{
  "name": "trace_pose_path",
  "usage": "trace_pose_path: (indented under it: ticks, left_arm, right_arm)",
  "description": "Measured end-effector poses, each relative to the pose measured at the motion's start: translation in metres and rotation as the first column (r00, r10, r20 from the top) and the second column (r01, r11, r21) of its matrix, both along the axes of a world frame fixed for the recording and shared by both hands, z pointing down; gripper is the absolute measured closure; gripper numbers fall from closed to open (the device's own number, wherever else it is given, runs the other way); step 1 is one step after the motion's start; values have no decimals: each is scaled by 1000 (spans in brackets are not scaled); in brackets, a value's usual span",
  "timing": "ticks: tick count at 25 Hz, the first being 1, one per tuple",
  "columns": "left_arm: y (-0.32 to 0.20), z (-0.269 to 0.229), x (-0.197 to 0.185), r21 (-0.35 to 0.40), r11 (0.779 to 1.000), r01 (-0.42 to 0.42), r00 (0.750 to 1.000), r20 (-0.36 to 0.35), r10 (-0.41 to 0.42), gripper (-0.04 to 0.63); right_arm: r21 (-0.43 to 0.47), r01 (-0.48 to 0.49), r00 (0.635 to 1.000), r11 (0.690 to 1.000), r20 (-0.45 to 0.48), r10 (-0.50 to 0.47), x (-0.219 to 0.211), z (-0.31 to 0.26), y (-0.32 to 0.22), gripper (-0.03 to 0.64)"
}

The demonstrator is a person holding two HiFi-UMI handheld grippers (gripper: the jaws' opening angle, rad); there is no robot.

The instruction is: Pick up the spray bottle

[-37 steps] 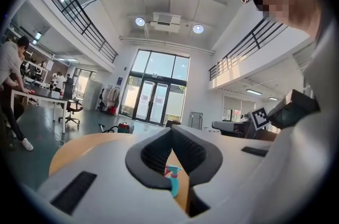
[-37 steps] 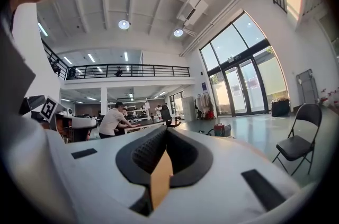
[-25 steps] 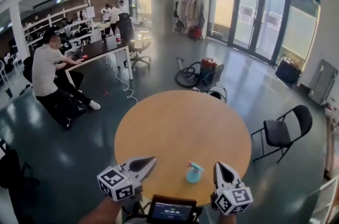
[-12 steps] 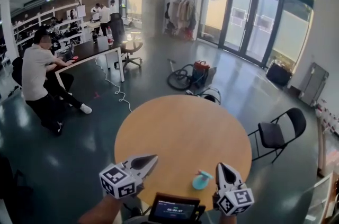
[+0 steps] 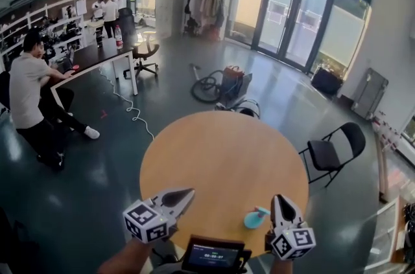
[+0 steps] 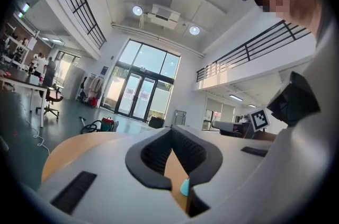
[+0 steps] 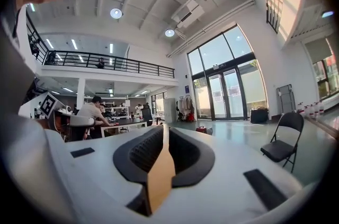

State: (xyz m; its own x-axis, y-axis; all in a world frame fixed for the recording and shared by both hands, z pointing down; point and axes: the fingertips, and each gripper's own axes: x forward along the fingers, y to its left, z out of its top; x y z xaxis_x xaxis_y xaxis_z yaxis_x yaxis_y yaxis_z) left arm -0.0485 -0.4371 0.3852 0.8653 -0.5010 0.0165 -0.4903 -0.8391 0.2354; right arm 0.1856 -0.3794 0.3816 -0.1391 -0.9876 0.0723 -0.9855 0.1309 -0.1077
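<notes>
A small teal spray bottle [image 5: 255, 218] stands on the round wooden table [image 5: 220, 149] near its front edge. My right gripper [image 5: 283, 199] is just right of the bottle and apart from it. Its jaws have just been opening and stand a narrow slit apart with nothing between them; in the right gripper view [image 7: 161, 130] only tabletop shows through the slit. My left gripper [image 5: 190, 191] hovers over the table's front left, well left of the bottle, shut and empty. In the left gripper view [image 6: 171, 133] a sliver of the teal bottle [image 6: 184, 186] shows below the closed tips.
A black folding chair [image 5: 331, 153] stands right of the table. A vacuum and hoses [image 5: 217, 85] lie on the floor beyond it. A person [image 5: 29, 91] sits at a desk far left. A small screen [image 5: 213, 258] is at the bottom edge.
The head view has swung to the right. The bottle now sits lower in the picture and closer to the right gripper; the left gripper is farther from it.
</notes>
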Motion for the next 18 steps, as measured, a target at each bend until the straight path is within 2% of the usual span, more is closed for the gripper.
trace_pose_path:
  ticks: [4,6,8,10,12,18]
  left_arm:
    - [-6,6,-2,-4,999,-48,999,-6,48,595]
    - [-9,8,-3,-11,998,-64,998,-4,63,595]
    - [-11,10,-3,-14,997,-73,997,-8,72,594]
    - [-12,13,-2,-17,997,-70,997,-10,70,595]
    - [-13,15,0,-27,998,-59,998,-10,59,595]
    - [-13,23,21,-32,999,-31,999,19,31,595]
  right_arm:
    - [-38,-24,1000,999,-4,24,-9,7,2,571]
    - [-42,-28,1000,999,9,29,-13,8,3,535]
    - [-46,-38,999,998,7,39,-14,10,3,535]
    - [-56,-31,999,998,6,32,-13,14,1,521]
    - [-69,-9,1000,998,-1,9,-13,16,-2,466]
    - [-80,25,1000,996,-7,-26,4,22,-5,459]
